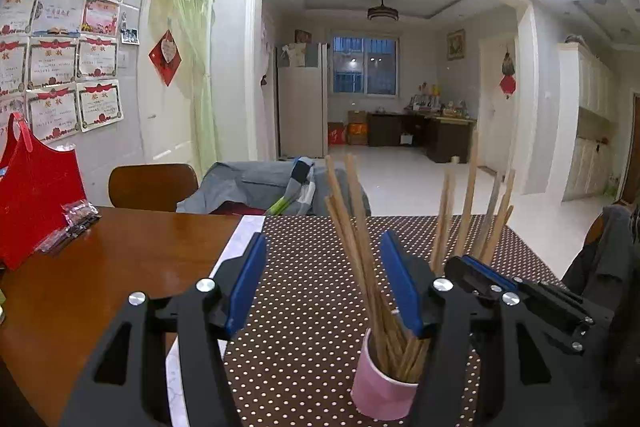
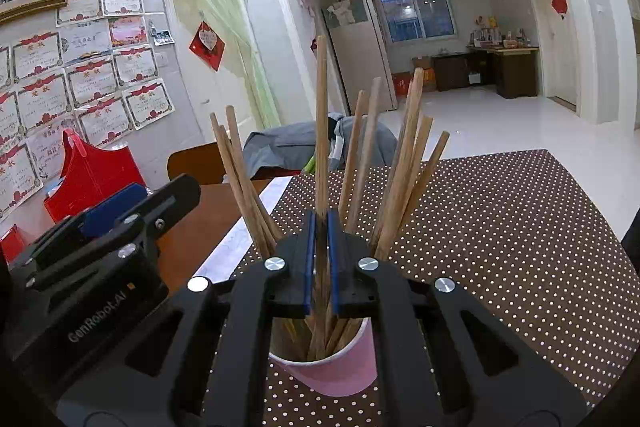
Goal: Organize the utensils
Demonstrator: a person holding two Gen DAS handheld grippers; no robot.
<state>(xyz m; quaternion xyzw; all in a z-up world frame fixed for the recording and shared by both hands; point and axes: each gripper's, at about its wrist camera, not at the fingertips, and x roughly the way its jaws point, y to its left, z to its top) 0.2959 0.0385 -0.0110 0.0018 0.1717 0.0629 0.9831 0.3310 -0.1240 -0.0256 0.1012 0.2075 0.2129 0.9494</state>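
A pink cup (image 1: 378, 387) (image 2: 332, 367) stands on the brown dotted mat (image 2: 500, 227) and holds several wooden chopsticks (image 1: 350, 227) that fan outward. My right gripper (image 2: 320, 221) hovers just over the cup's mouth, shut on one upright chopstick (image 2: 321, 131) whose lower end reaches into the cup. My left gripper (image 1: 324, 239) is open beside the cup, its blue pads (image 1: 246, 283) wide apart. Some chopsticks rise between them, touching neither pad. The right gripper (image 1: 480, 277) also shows at the right of the left wrist view, and the left gripper (image 2: 116, 211) at the left of the right wrist view.
The mat lies on a wooden table (image 1: 120, 275). A red bag (image 1: 36, 187) and small plastic packets (image 1: 78, 217) sit at the table's left. A brown chair back (image 1: 154, 187) and grey clothing (image 1: 260, 191) are behind the far edge. A dark garment (image 1: 604, 251) hangs at right.
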